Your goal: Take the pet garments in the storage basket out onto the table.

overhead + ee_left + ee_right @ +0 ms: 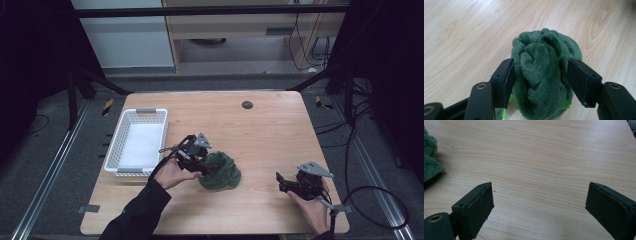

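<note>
Flanking green cloth [544, 75], tongs [540, 82] perhaps touching.

Black sleeve [140, 210]; 2 black tools bear grey 3-cornered plates.

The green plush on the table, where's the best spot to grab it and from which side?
Grip the plush across its bunched middle, coming in from the person's side as the left claw already does: the left gripper view shows its jaws flanking the rounded bundle. The pile is soft and lumpy, with no handle or firm edge, so squeezing the thickest folds probably holds best. The open right claw sits apart over bare table.
</note>
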### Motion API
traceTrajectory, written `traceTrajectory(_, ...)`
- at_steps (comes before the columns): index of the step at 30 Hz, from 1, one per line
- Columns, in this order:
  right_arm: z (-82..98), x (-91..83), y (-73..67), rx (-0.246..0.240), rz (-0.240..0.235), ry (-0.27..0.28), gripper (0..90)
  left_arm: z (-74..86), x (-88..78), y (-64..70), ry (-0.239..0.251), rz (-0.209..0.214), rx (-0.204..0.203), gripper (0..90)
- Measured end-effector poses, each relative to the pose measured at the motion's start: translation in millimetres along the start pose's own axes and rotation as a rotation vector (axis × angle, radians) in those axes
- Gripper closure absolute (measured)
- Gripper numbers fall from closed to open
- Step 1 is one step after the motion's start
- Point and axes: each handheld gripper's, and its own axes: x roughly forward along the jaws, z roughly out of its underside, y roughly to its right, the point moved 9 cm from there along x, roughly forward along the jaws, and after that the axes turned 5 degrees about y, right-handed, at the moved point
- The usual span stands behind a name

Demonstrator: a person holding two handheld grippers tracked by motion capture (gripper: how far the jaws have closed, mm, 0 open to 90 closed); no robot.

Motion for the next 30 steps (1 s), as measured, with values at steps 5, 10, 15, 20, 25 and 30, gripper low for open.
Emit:
traceTrajectory(5,0.0,0.0,0.1,0.000,0.001,0.000,7.8,-2.3,-9.2,-1.9,0.037,-0.026,-0.017,33.1)
traceTrajectory(10,0.0,-0.2,0.1,-0.001,0.001,0.001,7.7,-2.4,-16.1,-3.5,0.089,-0.061,-0.042,29.7)
traceTrajectory(15,0.0,-0.1,1.0,-0.005,0.004,0.003,7.7,2.3,-25.1,-7.0,0.134,-0.086,-0.073,26.9)
traceTrajectory(20,0.2,-0.1,0.1,-0.001,0.001,0.000,7.7,9.6,-35.2,-12.1,0.180,-0.123,-0.100,25.8)
traceTrajectory(25,0.1,0.0,0.6,-0.004,0.004,0.003,7.7,19.9,-44.1,-17.9,0.235,-0.167,-0.140,24.6)
traceTrajectory(30,0.0,-0.5,-0.2,0.003,0.000,0.001,7.9,35.0,-53.2,-22.5,0.268,-0.214,-0.172,24.9)
